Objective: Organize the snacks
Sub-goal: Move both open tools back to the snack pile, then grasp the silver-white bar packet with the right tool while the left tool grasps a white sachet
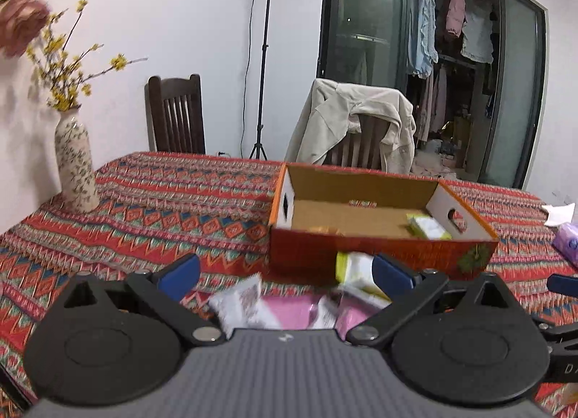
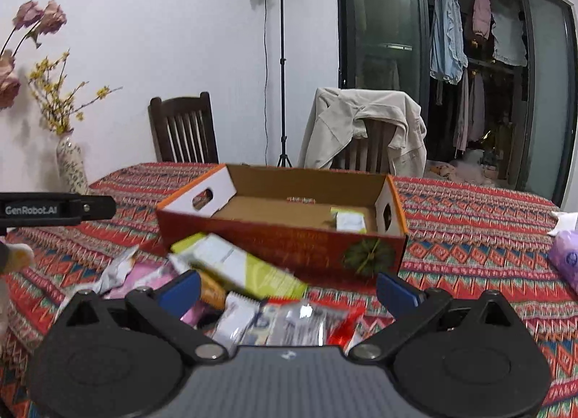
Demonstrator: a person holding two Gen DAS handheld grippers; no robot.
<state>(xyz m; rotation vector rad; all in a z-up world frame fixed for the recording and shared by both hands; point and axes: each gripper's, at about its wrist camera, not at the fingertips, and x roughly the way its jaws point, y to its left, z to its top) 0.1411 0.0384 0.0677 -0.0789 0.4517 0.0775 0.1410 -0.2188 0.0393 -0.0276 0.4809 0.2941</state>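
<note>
An open red and orange cardboard box (image 1: 379, 255) (image 2: 274, 248) stands on the patterned tablecloth, with a yellow-green and white snack packet (image 1: 428, 226) (image 2: 348, 221) inside at its right end. In front of it lies a pile of snack packets: a yellow-green box (image 2: 245, 266) (image 1: 356, 270), white wrappers (image 1: 242, 304) (image 2: 285, 322), a pink packet (image 1: 289, 311) and a red one (image 2: 343, 327). My left gripper (image 1: 285, 273) is open and empty just above the pile. My right gripper (image 2: 287, 289) is open and empty above the pile too.
A flowered vase (image 1: 76, 165) (image 2: 72, 163) stands at the table's left. A purple tissue pack (image 1: 567, 244) (image 2: 565, 261) lies at the right edge. Two chairs (image 1: 177, 114), one draped with a beige jacket (image 1: 354, 125), stand behind the table, with a light stand (image 1: 262, 56) between them.
</note>
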